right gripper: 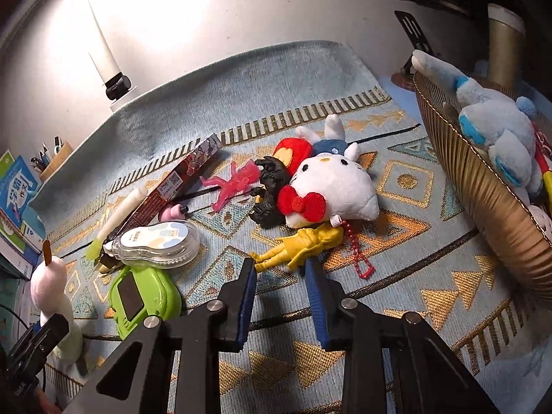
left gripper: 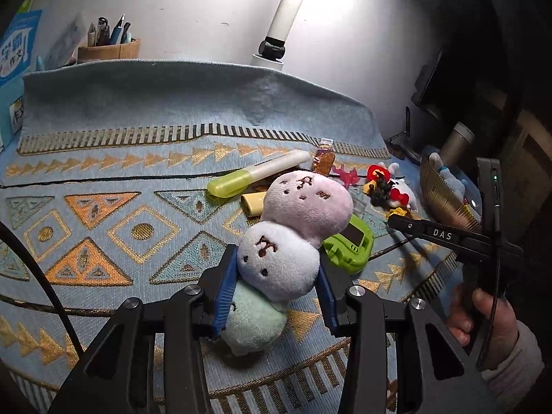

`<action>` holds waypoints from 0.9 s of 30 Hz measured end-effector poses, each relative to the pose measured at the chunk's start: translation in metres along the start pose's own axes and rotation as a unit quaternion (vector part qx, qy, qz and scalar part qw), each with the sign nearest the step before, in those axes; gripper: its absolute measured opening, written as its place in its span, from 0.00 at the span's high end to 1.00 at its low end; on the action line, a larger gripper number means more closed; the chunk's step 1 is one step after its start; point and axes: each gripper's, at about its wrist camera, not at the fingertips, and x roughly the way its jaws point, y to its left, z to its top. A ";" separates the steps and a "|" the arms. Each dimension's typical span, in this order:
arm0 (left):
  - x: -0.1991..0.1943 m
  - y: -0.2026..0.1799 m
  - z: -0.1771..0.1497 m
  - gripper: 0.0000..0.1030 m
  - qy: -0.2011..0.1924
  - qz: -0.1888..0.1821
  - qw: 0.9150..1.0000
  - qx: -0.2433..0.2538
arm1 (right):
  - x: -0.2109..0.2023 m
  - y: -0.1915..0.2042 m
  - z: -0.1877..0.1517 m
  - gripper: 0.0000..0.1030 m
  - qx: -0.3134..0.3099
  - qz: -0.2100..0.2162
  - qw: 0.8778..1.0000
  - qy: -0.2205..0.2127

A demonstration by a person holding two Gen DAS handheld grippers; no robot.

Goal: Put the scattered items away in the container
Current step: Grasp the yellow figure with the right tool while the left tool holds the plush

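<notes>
**Plush held on left; right jaws narrow and empty**

Risk: the left gripper [left gripper: 276, 293] clamps the three-ball plush [left gripper: 279, 258] low, at its white and green balls; the pink top could flop and drag the green case [left gripper: 348, 245] below it. The right gripper [right gripper: 281, 276], pitched down at lower centre, has nearly closed with nothing between its pads; the yellow figure [right gripper: 303, 245] lies just beyond. The basket [right gripper: 483, 186], upper right, already holds toys.
</notes>
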 end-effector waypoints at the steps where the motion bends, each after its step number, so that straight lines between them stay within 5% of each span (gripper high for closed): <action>1: 0.000 0.000 0.000 0.62 -0.001 0.000 1.000 0.000 | -0.001 -0.003 -0.001 0.78 0.004 0.012 1.000 -0.001; 4: 0.000 0.000 -0.001 0.62 -0.002 0.001 1.000 0.000 | -0.006 -0.002 -0.005 0.81 0.013 0.033 0.999 -0.005; 6: 0.001 0.000 0.000 0.62 -0.002 0.000 1.000 0.002 | -0.013 -0.003 -0.009 0.94 0.015 0.044 0.999 -0.011; 13: 0.003 -0.004 0.000 0.62 0.001 0.007 1.000 0.013 | -0.048 -0.013 -0.027 0.94 0.015 0.053 0.998 -0.021; 15: 0.004 -0.006 -0.001 0.62 0.002 0.010 1.000 0.020 | -0.043 -0.018 -0.028 0.90 0.030 0.042 0.999 -0.004; 17: 0.004 -0.007 -0.001 0.62 0.002 0.011 1.000 0.022 | -0.034 -0.023 -0.028 0.61 0.051 0.050 0.997 0.031; 19: 0.004 -0.006 -0.001 0.62 0.002 0.009 1.000 0.020 | -0.035 -0.026 -0.029 0.54 0.063 0.063 0.996 0.029; 23: 0.004 -0.006 -0.001 0.62 0.003 0.008 1.000 0.021 | -0.041 -0.022 -0.026 0.53 0.046 -0.004 0.999 -0.006; 27: 0.005 -0.005 0.000 0.62 0.006 0.006 1.000 0.023 | -0.019 -0.015 -0.015 0.53 0.036 -0.015 0.999 0.023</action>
